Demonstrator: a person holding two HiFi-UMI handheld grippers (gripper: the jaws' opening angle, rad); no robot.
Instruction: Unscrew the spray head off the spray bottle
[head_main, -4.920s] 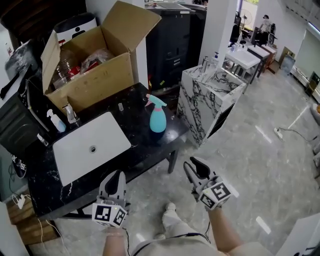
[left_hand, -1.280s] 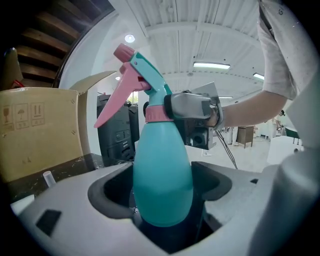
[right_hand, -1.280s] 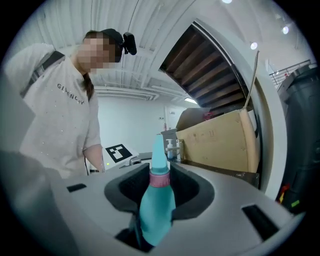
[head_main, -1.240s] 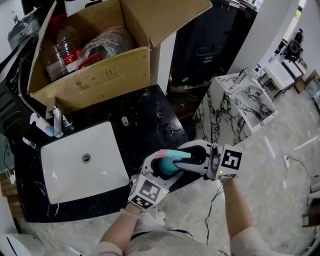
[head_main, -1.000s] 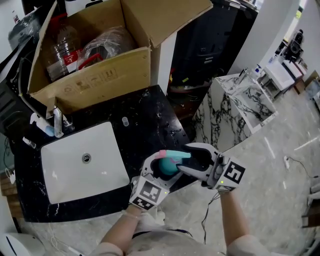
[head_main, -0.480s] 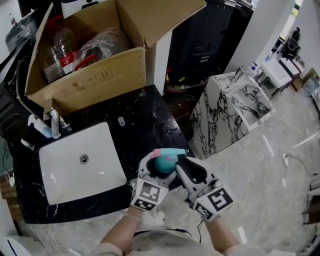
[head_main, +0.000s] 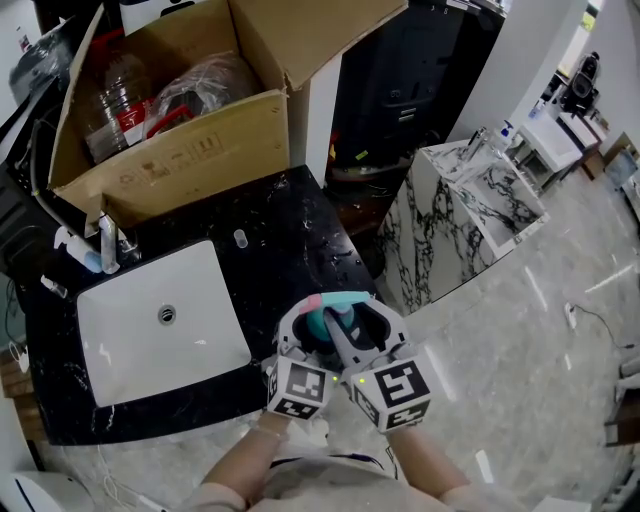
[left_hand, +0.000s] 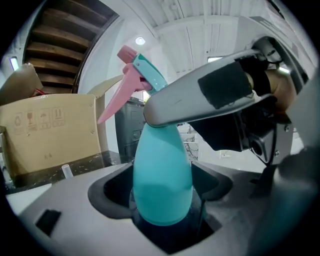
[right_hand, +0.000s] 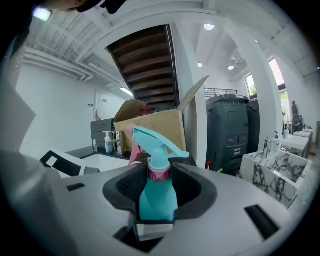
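The spray bottle (left_hand: 162, 175) is smooth teal plastic, fat and round at the bottom and thin at the neck. Its spray head (right_hand: 152, 142) is teal too, with a pink trigger (left_hand: 117, 100) and a ridged pink ring (right_hand: 159, 173) under it. The bottle stands upright, held over the front corner of the counter (head_main: 290, 230).

The left gripper (left_hand: 162, 200) is squeezed shut on the fat part of the bottle, which sits in the curved hollow of its grey jaws. The right gripper (right_hand: 157, 200) is closed on the thin neck, just below the pink ring (its dark pads hug both sides).

The counter is shiny black stone with white veins. From the bottle, a flat white square sink (head_main: 130, 340) lies at 9 o'clock. A brown cardboard box (head_main: 190, 150) with open flaps stands at 11 o'clock. A white block (head_main: 450, 230) with black marble lines is at 2 o'clock.
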